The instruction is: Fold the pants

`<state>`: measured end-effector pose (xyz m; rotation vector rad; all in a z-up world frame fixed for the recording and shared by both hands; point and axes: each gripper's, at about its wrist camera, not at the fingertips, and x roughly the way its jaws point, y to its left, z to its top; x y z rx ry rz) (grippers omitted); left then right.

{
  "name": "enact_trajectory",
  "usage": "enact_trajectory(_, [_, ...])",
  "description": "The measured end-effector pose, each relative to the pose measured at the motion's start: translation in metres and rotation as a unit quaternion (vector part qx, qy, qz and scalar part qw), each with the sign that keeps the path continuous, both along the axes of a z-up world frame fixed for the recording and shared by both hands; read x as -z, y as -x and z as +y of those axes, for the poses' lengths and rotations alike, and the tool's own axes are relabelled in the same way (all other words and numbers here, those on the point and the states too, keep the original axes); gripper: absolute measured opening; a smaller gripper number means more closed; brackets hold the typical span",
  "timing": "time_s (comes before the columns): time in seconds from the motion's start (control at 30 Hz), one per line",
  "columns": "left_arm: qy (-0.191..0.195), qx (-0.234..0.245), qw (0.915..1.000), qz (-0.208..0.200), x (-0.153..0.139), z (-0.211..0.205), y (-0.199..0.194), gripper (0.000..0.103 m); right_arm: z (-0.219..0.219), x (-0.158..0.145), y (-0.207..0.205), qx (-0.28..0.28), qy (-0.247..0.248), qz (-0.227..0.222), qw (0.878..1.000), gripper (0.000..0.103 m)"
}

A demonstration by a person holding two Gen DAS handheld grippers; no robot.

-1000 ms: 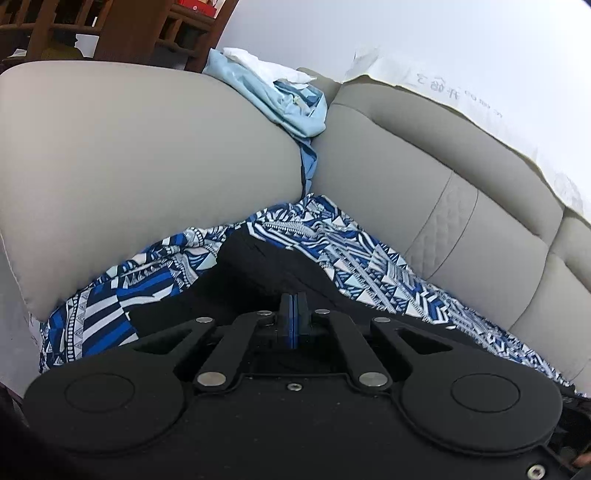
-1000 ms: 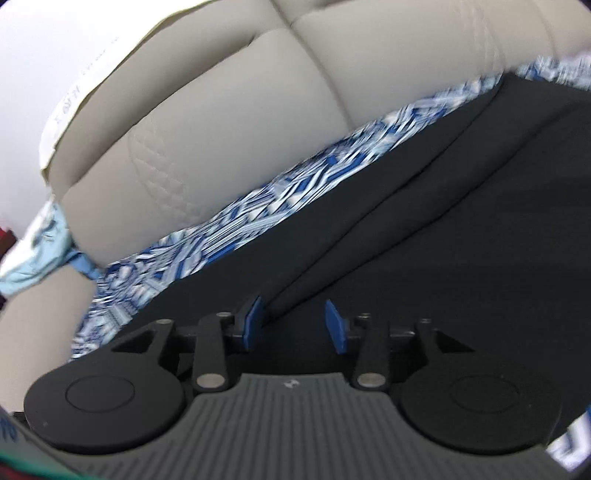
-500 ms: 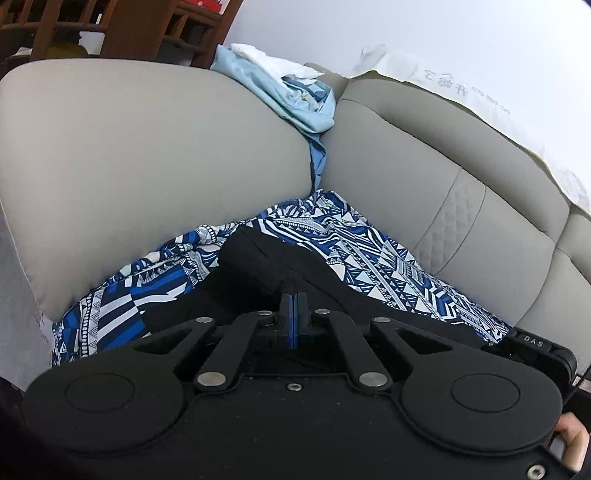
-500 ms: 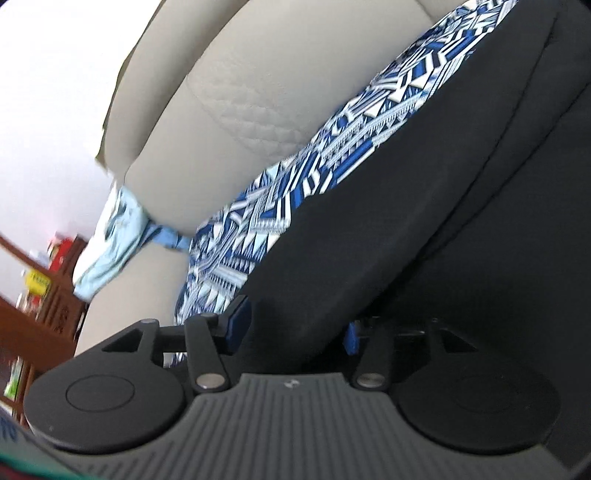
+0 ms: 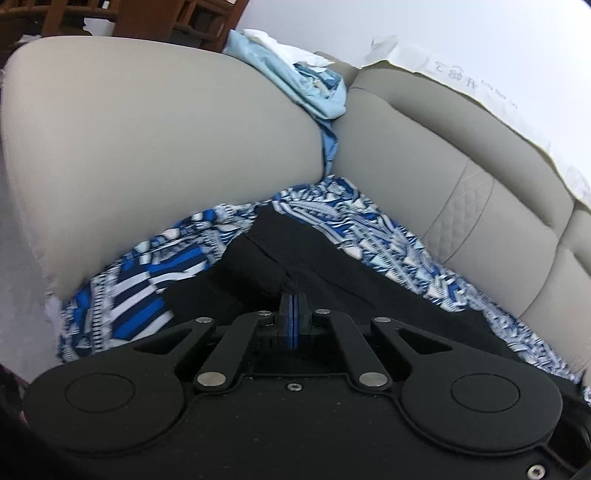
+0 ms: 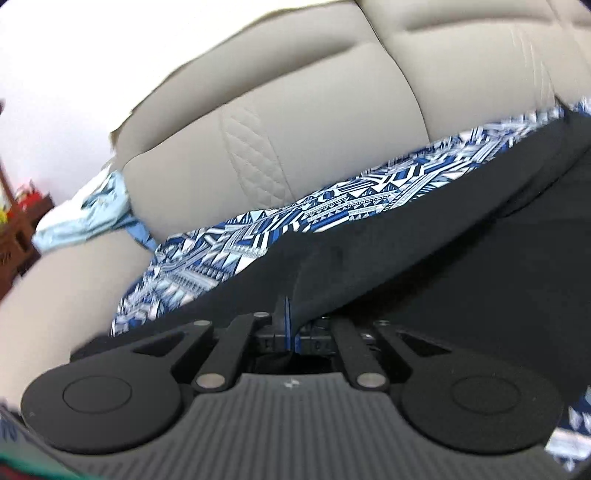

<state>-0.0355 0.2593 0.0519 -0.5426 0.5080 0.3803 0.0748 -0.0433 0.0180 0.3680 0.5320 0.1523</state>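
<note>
Black pants (image 5: 332,266) lie on a blue and white patterned cloth (image 5: 155,280) that covers the seat of a grey sofa. My left gripper (image 5: 293,301) is shut, its blue pads pressed together on a bunched edge of the pants. In the right wrist view the pants (image 6: 443,258) spread to the right over the patterned cloth (image 6: 295,214). My right gripper (image 6: 290,314) is shut on a raised fold of the pants, and the fabric drapes over its right finger and hides it.
The sofa's armrest (image 5: 147,147) rises at the left and its backrest (image 5: 424,166) at the right. A light blue garment (image 5: 306,88) is tucked in the corner between them. A white sheet (image 5: 461,77) lies over the backrest top. Wooden furniture (image 5: 147,14) stands behind.
My right gripper went from open to shut on a fold of the pants while sliding and rolling along the seat. The left gripper stayed shut and shifted slightly.
</note>
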Motion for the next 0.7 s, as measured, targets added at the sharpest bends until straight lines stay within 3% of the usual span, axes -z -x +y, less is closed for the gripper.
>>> enact_trajectory(0.17, [-0.011,-0.018,0.9995,0.024,0.01,0.004,0.01,0.001,0.015,0.013,0.043,-0.006,0.037,-0.019,0.999,0.006])
enact_trajectory(0.27, [-0.007,-0.021,0.999,0.04,0.016,0.008,0.009,0.001,0.021,0.023,0.051,0.012,0.074,-0.023,0.997,0.016])
enact_trajectory(0.33, [-0.017,-0.027,0.998,0.054,0.021,0.008,0.006,0.001,0.014,0.027,0.043,0.048,0.084,-0.02,0.995,0.035])
enact_trajectory(0.43, [-0.041,-0.046,0.9955,0.072,0.027,0.006,0.003,0.001,-0.012,0.029,0.02,0.121,0.09,-0.005,0.989,0.035])
enact_trajectory(0.5, [-0.027,-0.048,0.9957,0.074,0.03,0.01,0.003,0.001,-0.034,0.028,0.005,0.163,0.098,-0.006,0.982,0.037])
enact_trajectory(0.6, [-0.024,-0.049,0.9954,0.079,0.031,0.013,0.002,0.001,-0.077,0.023,-0.013,0.233,0.106,-0.009,0.967,0.067])
enact_trajectory(0.7, [-0.022,-0.053,0.9963,0.064,0.023,0.01,0.003,0.003,-0.127,0.013,-0.021,0.286,0.098,-0.015,0.953,0.072])
